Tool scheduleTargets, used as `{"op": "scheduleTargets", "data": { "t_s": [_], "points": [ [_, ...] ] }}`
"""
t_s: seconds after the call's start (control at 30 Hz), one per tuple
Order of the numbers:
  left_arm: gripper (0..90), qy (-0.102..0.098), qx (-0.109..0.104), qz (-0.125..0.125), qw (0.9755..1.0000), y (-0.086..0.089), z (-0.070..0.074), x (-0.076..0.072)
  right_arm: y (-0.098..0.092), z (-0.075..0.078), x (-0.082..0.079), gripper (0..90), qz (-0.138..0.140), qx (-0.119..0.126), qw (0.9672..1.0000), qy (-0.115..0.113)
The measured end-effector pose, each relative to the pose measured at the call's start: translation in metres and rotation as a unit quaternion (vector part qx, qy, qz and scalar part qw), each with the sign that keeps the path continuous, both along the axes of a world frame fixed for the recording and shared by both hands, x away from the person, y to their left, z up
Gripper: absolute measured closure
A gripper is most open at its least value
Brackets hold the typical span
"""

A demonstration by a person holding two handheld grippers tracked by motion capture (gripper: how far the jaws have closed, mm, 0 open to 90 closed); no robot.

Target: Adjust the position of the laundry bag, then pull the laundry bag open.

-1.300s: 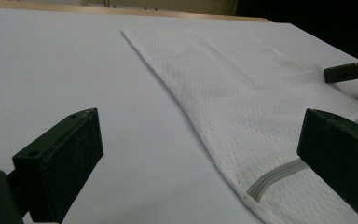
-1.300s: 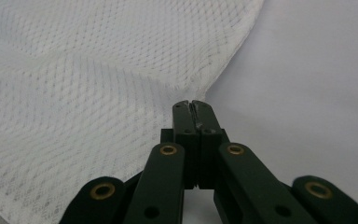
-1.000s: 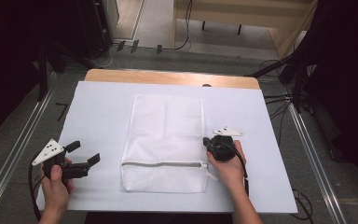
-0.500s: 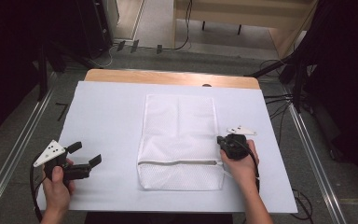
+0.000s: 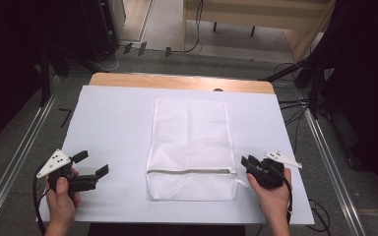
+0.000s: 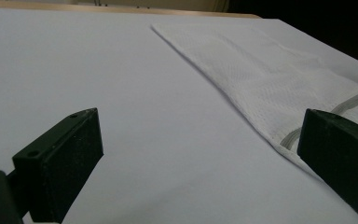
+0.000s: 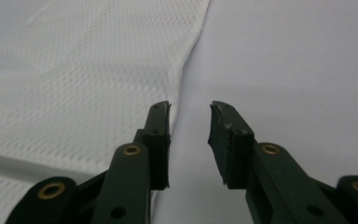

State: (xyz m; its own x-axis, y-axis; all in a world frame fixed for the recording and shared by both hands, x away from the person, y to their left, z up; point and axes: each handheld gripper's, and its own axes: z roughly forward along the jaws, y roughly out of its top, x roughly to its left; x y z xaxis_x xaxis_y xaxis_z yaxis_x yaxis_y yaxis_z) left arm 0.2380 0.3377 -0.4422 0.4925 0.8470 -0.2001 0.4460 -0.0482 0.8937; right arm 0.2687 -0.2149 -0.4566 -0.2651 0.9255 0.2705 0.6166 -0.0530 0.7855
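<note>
A white mesh laundry bag (image 5: 191,142) lies flat on the white-covered table (image 5: 113,123), its zipper (image 5: 192,171) running across near the front end. My right gripper (image 5: 247,164) hovers just off the bag's right edge by the zipper end. Its jaws stand a little apart, open and holding nothing, in the right gripper view (image 7: 189,109), with the bag's edge (image 7: 74,70) beside the left jaw. My left gripper (image 5: 91,163) is held wide open at the front left, well away from the bag. The left gripper view (image 6: 200,140) looks toward the bag (image 6: 261,79).
A strip of wooden tabletop (image 5: 177,81) shows at the far edge. Metal rails (image 5: 15,162) run along both sides of the table, with cables on the floor at the right (image 5: 295,105). Bare white cover surrounds the bag on the left and right.
The bag slid to the right with my right gripper on it. That gripper has since let go and drawn back to the right. The left gripper has hardly moved.
</note>
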Motion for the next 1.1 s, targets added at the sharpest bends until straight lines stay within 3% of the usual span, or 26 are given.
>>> {"op": "scheduleTargets", "data": {
  "t_s": [0.03, 0.1, 0.2, 0.27, 0.4, 0.5, 0.73, 1.0, 1.1],
  "points": [
    [0.2, 0.0, -0.001, -0.001, 1.0, -0.001, 0.0, 0.0, 0.0, 0.0, 0.0, 66.0, 0.0, 0.0, 1.0, 0.0],
    [0.2, 0.003, 0.005, -0.003, 1.0, -0.003, -0.001, 0.0, 0.0, 0.002, -0.017, 63.9, 0.004, 0.008, 1.0, -0.003],
    [0.2, 0.003, 0.01, -0.009, 0.9999, -0.005, -0.001, -0.001, 0.004, -0.004, -0.041, 59.2, 0.024, -0.001, 0.9997, 0.006],
    [0.2, 0.003, 0.009, -0.013, 0.9999, -0.007, -0.001, -0.001, 0.006, -0.008, -0.047, 57.5, 0.027, 0.002, 0.9996, 0.011],
    [0.2, 0.005, 0.019, -0.019, 0.9996, -0.015, 0.0, 0.001, 0.017, -0.017, -0.039, 52.8, 0.043, -0.009, 0.9988, 0.023],
    [0.2, 0.009, 0.022, -0.019, 0.9995, -0.019, 0.001, 0.001, 0.022, -0.021, -0.033, 54.1, 0.041, -0.02, 0.9984, 0.031],
    [0.2, 0.011, 0.021, -0.031, 0.9992, -0.027, 0.002, 0.0, 0.031, -0.025, -0.031, 53.3, 0.054, -0.039, 0.997, 0.038],
    [0.2, 0.013, 0.008, -0.057, 0.9982, -0.049, 0.005, 0.008, 0.045, -0.028, -0.031, 51.7, 0.04, -0.082, 0.9954, 0.029],
    [0.2, 0.011, 0.007, -0.066, 0.9977, -0.058, 0.008, 0.008, 0.051, -0.027, -0.032, 59.1, 0.023, -0.111, 0.9932, 0.027]
  ]
}}
